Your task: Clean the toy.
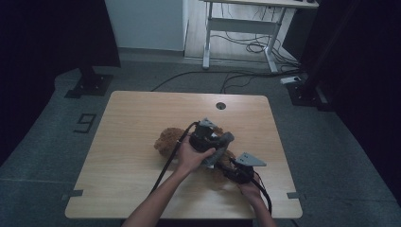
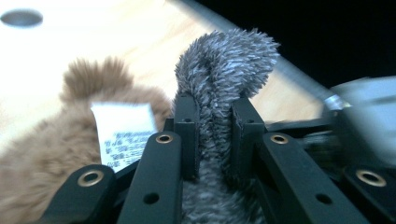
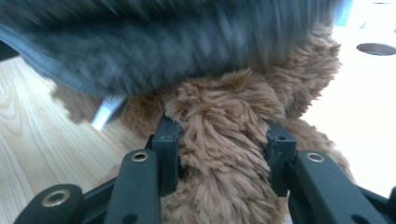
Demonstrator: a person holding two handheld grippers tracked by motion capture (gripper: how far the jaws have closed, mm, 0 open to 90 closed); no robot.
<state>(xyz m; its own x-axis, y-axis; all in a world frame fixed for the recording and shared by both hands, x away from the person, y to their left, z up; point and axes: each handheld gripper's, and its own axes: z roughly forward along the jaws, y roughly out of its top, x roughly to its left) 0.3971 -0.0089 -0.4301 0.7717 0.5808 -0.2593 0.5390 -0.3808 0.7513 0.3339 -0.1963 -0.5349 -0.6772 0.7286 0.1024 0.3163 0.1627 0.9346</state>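
Note:
A brown plush bear (image 1: 166, 140) lies on the wooden table (image 1: 132, 118), a little right of its middle. My left gripper (image 2: 215, 112) is shut on a strip of grey fuzzy cloth (image 2: 226, 58) that stands up between its jaws. In the high view the left gripper (image 1: 213, 142) hangs over the bear with the grey cloth (image 1: 222, 144) under it. The bear (image 2: 42, 154) and its white label (image 2: 123, 133) lie just beyond. My right gripper (image 3: 223, 135) is shut on a thick brown limb of the bear (image 3: 224, 116). The blurred grey cloth (image 3: 163, 37) stretches above it. The right gripper (image 1: 236, 171) sits near the table's front right.
A round cable hole (image 1: 221, 105) sits at the table's far edge. Bare wood spreads left and front of the bear. Beyond the table are a white desk frame (image 1: 241, 28) with cables on the floor, and dark stand bases (image 1: 90, 85) at both sides.

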